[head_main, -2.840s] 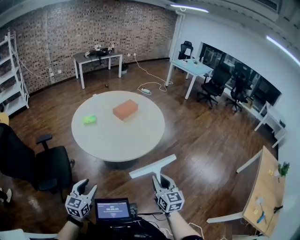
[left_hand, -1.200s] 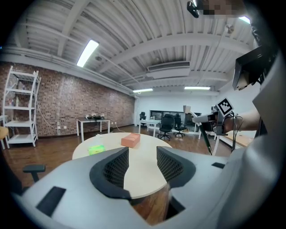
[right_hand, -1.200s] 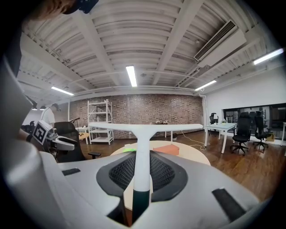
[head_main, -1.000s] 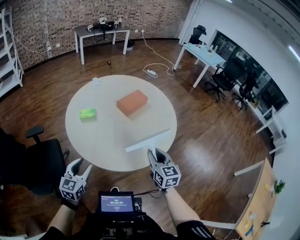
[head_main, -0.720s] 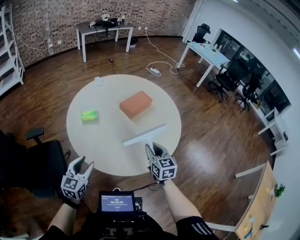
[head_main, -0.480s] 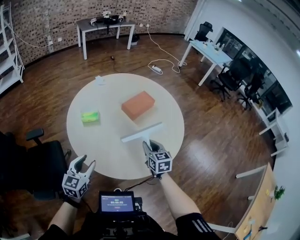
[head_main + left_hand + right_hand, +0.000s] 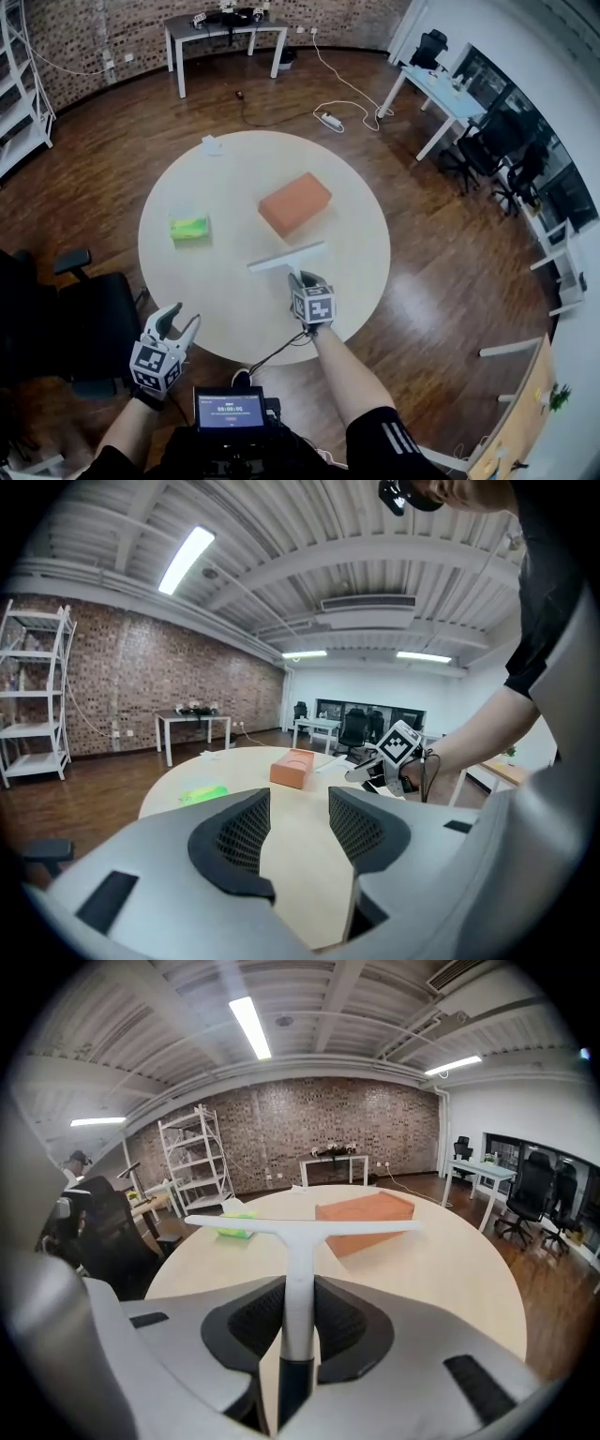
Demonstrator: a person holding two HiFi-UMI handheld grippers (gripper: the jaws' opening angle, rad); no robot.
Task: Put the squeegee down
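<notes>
The white squeegee [image 7: 286, 256] has a long blade [image 7: 300, 1226] and a straight handle [image 7: 298, 1288]. My right gripper [image 7: 302, 282] is shut on that handle, pads pressed on both sides. It holds the squeegee over the near part of the round white table [image 7: 225, 309], blade crosswise and pointing away from me. Whether the blade touches the tabletop I cannot tell. My left gripper [image 7: 178, 324] hangs open and empty off the table's near left edge; its view shows bare fingers [image 7: 234, 832] and the right gripper [image 7: 394, 761] beyond.
An orange block [image 7: 294, 202] lies mid-table just beyond the blade. A green sponge [image 7: 189, 227] lies to the left, a small white item [image 7: 212, 143] at the far edge. A black office chair [image 7: 66, 319] stands by my left side. A screen [image 7: 228, 410] sits at my chest.
My right gripper has carried the squeegee forward and down from the table's near edge to over the tabletop, closer to the orange block. The left gripper has drifted slightly forward.
</notes>
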